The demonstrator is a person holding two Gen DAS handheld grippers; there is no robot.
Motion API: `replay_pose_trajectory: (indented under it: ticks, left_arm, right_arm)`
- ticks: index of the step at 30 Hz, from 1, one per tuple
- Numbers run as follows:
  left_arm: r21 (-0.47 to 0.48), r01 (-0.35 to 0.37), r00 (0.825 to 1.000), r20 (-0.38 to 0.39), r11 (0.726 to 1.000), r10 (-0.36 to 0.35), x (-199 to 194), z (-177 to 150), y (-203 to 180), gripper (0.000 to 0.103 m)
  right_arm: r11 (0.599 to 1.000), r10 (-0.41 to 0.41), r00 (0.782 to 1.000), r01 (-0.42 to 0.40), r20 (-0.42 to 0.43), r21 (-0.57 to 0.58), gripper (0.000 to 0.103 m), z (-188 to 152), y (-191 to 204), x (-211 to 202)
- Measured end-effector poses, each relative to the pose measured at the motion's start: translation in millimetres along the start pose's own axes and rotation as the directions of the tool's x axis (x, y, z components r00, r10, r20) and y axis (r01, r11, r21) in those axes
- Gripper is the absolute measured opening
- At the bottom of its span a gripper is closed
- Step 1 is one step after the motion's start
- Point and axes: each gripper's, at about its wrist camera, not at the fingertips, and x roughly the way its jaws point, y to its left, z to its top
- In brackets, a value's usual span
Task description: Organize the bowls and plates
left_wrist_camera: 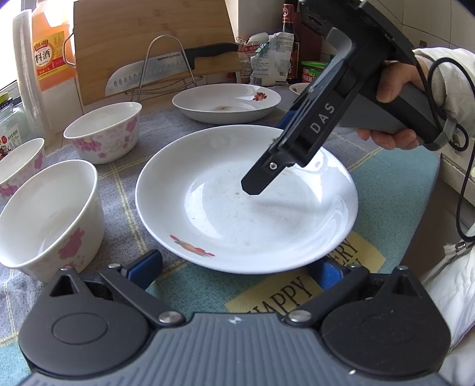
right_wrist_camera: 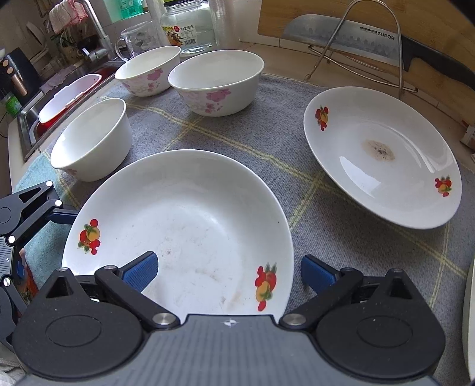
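A white plate with fruit prints (left_wrist_camera: 246, 207) (right_wrist_camera: 184, 219) lies on the grey checked cloth. My left gripper (left_wrist_camera: 239, 261) is open at its near rim, one pad on each side. My right gripper (right_wrist_camera: 228, 259) (left_wrist_camera: 268, 153) is open and straddles the opposite rim, with the left pad over the plate's inside and the right pad outside. A second, stained fruit plate (right_wrist_camera: 383, 157) (left_wrist_camera: 225, 102) lies farther back. Three white bowls with pink flowers (right_wrist_camera: 95, 139) (right_wrist_camera: 216, 83) (right_wrist_camera: 148, 69) stand upright and apart on the cloth. One of the left gripper's fingers (right_wrist_camera: 63, 215) shows beside the plate.
A wooden cutting board (left_wrist_camera: 154, 38) and a knife (left_wrist_camera: 166, 68) lean on a wire rack (right_wrist_camera: 371, 44) at the back. A cooking wine bottle (left_wrist_camera: 50, 50), stacked cups (left_wrist_camera: 28, 74), a jar (right_wrist_camera: 190, 26) and sauce bottles (left_wrist_camera: 289, 38) line the wall. The sink (right_wrist_camera: 59, 101) is left of the cloth.
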Motion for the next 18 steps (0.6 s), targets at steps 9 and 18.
replay_pose_trajectory:
  ticks: [9,18]
  left_arm:
    - [0.022,0.025,0.999,-0.02,0.999,-0.025,1.5,3.9,3.2,0.102]
    - [0.045,0.027,0.999,-0.027,0.999,-0.026,2.4,5.6,1.8,0.102]
  right_arm:
    - [0.998,-0.006,1.0,0.004,-0.029,-0.066,0.103,6.3,6.9,5.4]
    - [0.995,0.095,0.994,-0.097,-0.056,-0.022,0.103,14.9,1.4,4.9]
